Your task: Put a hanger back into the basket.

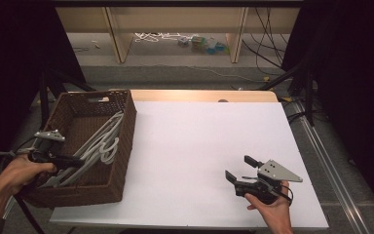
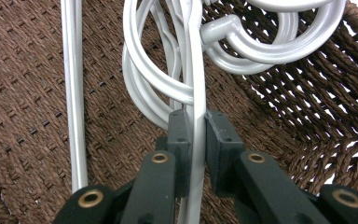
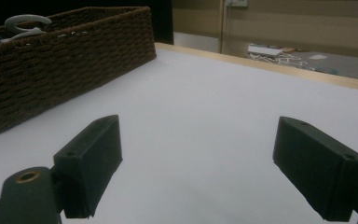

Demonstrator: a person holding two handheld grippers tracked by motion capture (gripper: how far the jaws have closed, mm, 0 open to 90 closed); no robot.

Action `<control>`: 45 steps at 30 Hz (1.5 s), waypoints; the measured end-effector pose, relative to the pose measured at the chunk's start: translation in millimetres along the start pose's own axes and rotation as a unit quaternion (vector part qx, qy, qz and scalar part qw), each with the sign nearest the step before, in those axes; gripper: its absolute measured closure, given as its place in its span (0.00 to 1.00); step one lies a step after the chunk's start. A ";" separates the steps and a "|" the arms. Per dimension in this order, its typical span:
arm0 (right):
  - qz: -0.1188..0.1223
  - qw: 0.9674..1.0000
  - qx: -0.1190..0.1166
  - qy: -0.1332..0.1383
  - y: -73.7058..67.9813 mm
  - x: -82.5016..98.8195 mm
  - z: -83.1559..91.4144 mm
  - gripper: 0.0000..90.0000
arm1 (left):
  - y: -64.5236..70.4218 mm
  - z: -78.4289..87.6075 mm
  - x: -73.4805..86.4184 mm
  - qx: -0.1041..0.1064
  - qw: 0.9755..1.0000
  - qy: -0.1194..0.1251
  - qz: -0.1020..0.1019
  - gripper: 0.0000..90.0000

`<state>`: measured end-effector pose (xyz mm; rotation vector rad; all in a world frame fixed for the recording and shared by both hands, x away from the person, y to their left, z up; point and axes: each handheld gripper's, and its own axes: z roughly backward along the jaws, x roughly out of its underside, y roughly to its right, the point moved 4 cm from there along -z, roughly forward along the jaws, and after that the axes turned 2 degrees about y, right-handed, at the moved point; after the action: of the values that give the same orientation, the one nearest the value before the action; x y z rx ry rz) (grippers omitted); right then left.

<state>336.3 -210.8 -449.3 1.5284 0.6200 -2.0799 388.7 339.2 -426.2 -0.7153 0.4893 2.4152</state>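
Hanger (image 2: 193,70) sits pinched between the left gripper's (image 2: 194,128) fingers (image 2: 179,140), down in the basket (image 2: 37,93); more hangers just beside them; right gripper (image 3: 198,163) fingers (image 3: 91,158) wide apart, holding nothing, over the table (image 3: 205,116).

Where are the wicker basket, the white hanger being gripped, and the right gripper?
wicker basket (image 1: 126,146), high view, on its right wall.
white hanger (image 2: 196,70), left gripper view, on the thin bar running up from the jaws.
right gripper (image 1: 242,168), high view, midway between its open fingertips.
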 end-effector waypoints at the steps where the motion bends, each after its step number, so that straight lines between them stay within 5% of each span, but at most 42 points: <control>1: 0.000 1.000 -0.001 0.001 -0.1 -0.1 -0.3 0.18 | 0.3 0.4 -0.4 -0.001 1.000 0.000 0.003 0.88; 3: -0.002 1.000 -0.003 0.003 -0.2 0.3 -1.0 0.18 | -0.3 3.1 -1.7 0.002 1.000 -0.001 -0.001 0.83; 8: 0.000 1.000 0.000 -0.001 -0.1 0.2 -0.4 0.18 | 4.1 13.4 -13.1 -0.022 0.998 0.053 0.020 0.61; 13: 0.000 1.000 0.000 0.000 0.1 0.0 0.0 0.18 | 15.7 18.8 -23.5 -0.030 0.993 0.104 0.036 0.46; 16: 0.001 1.000 0.004 0.002 0.1 -0.3 -0.2 0.18 | 20.5 19.0 -27.4 -0.047 0.991 0.125 0.031 0.44; 22: 0.000 1.000 0.002 0.002 0.4 -0.6 0.3 0.18 | 32.7 19.6 -35.7 -0.044 0.983 0.173 0.039 0.37; 25: 0.001 1.000 0.003 0.004 0.1 -0.3 -0.2 0.18 | 34.1 19.4 -37.3 -0.047 0.983 0.178 0.026 0.35; 35: 0.000 1.000 0.003 0.005 0.1 -0.8 0.0 0.18 | 51.1 16.0 -45.8 -0.040 0.966 0.250 0.047 0.29; 45: -0.002 1.000 0.000 0.001 0.5 -1.1 0.4 0.18 | 75.3 8.0 -54.7 -0.043 0.956 0.287 0.050 0.19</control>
<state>336.6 -211.3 -448.2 1.5307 0.6242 -2.0812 377.8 262.2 -374.4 -1.4783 0.6582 2.3056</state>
